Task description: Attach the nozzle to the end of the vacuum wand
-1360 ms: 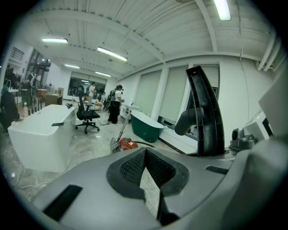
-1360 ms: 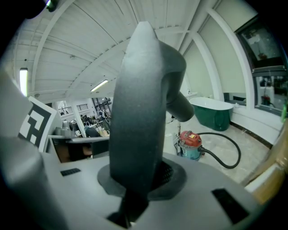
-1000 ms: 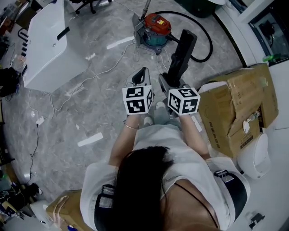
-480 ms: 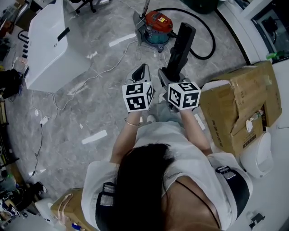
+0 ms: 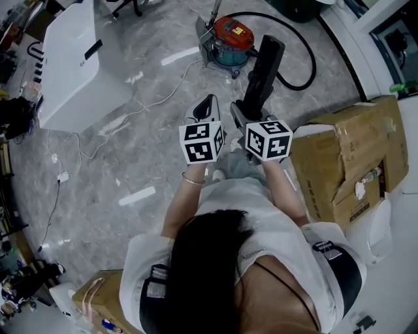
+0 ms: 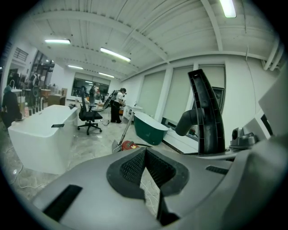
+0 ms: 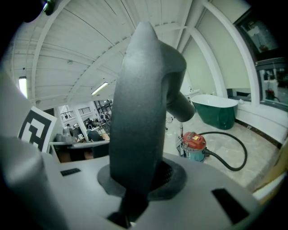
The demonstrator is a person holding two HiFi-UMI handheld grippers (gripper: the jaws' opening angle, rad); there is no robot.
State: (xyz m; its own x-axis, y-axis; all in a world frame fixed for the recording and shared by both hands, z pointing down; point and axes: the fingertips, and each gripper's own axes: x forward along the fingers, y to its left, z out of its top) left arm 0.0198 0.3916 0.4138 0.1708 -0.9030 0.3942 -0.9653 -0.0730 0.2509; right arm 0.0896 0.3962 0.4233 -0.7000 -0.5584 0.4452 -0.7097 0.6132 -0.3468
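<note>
Right gripper [image 5: 240, 112] pinches the black nozzle [image 7: 139, 103] upright. Left gripper [image 5: 207, 107], just left of it, is pressed together and empty. Vacuum [image 5: 228, 36] sits far ahead, and the wand [image 5: 212, 14] probably leans off it. Square the nozzle neck to the tube axis, then push.

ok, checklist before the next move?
1. Nozzle gripped: ok, the right gripper is shut on its base.
2. Left gripper free: ok, shut, nothing in it.
3. Wand found: ok, it leans up beside the vacuum.
4. Nozzle at the wand end: not ok, they are well apart, with open floor between.
5. Wand end free and facing the nozzle: cannot tell, too small in every view.
</note>
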